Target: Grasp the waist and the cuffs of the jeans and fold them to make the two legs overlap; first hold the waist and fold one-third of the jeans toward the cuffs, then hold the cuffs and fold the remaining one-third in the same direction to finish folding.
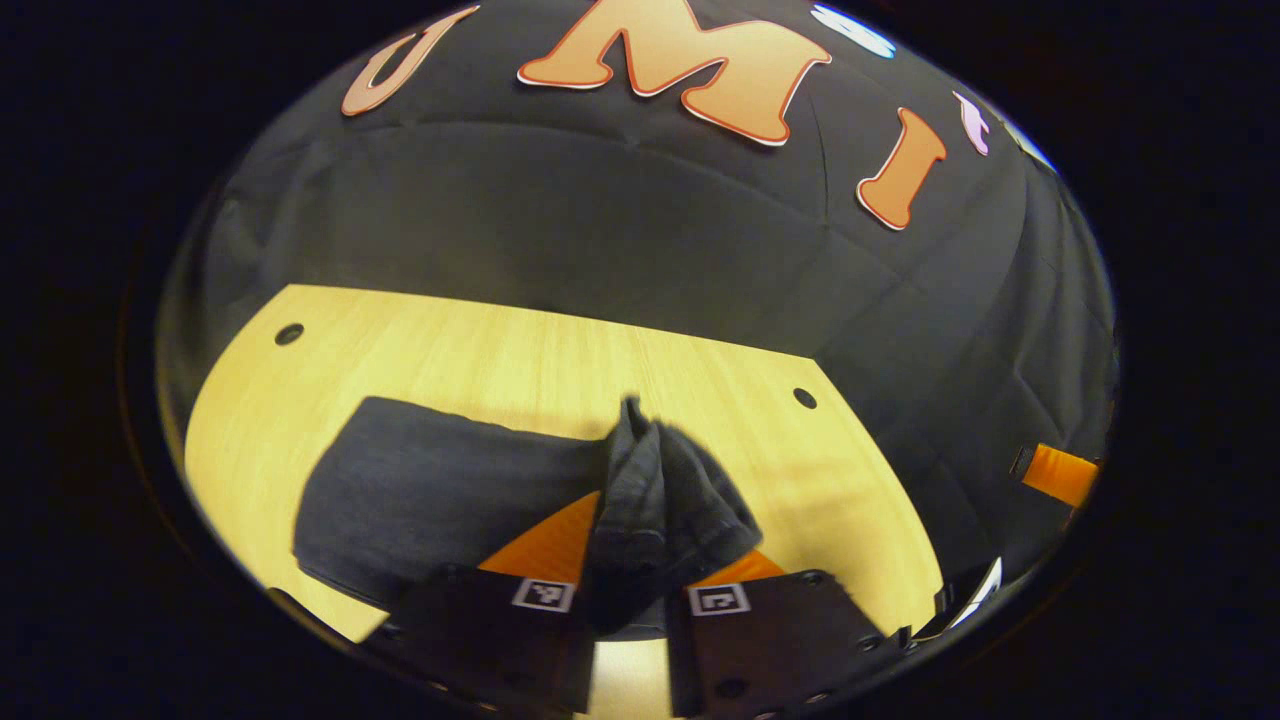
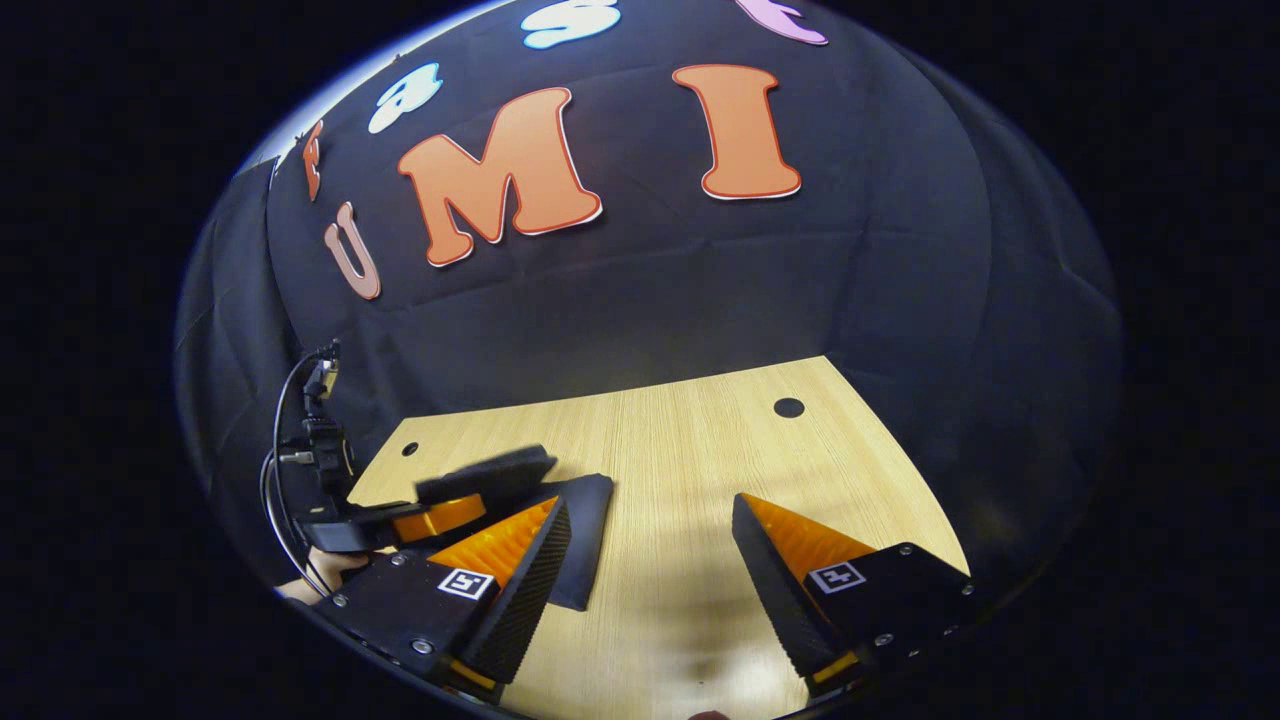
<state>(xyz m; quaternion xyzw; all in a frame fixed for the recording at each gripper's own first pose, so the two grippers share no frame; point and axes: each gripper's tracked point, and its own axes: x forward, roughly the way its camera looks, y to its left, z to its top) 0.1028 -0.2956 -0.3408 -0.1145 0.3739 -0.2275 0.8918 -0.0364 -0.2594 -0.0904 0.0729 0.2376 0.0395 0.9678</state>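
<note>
Bench [image 1: 480,350], light wood: jeans [image 1: 430,490] lie as dark folded slab by near edge, left of middle

Left gripper [image 1: 630,585] pinches bunched denim end, lifted off bench

Right gripper [image 2: 645,540] spread wide, empty over bare wood

Judgement: late stage, final third-fold under way, not yet laid flat

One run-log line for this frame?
left claw: shut on jeans, bunched fold lifted | right claw: open, holding nothing, above table | fold: unfinished

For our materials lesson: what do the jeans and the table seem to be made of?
Jeans: dark woven cloth, likely denim; matte, bunching in soft folds between the left gripper fingers. Table: pale wood or wood-look laminate; fine straight grain lines, smooth with a slight sheen.
</note>
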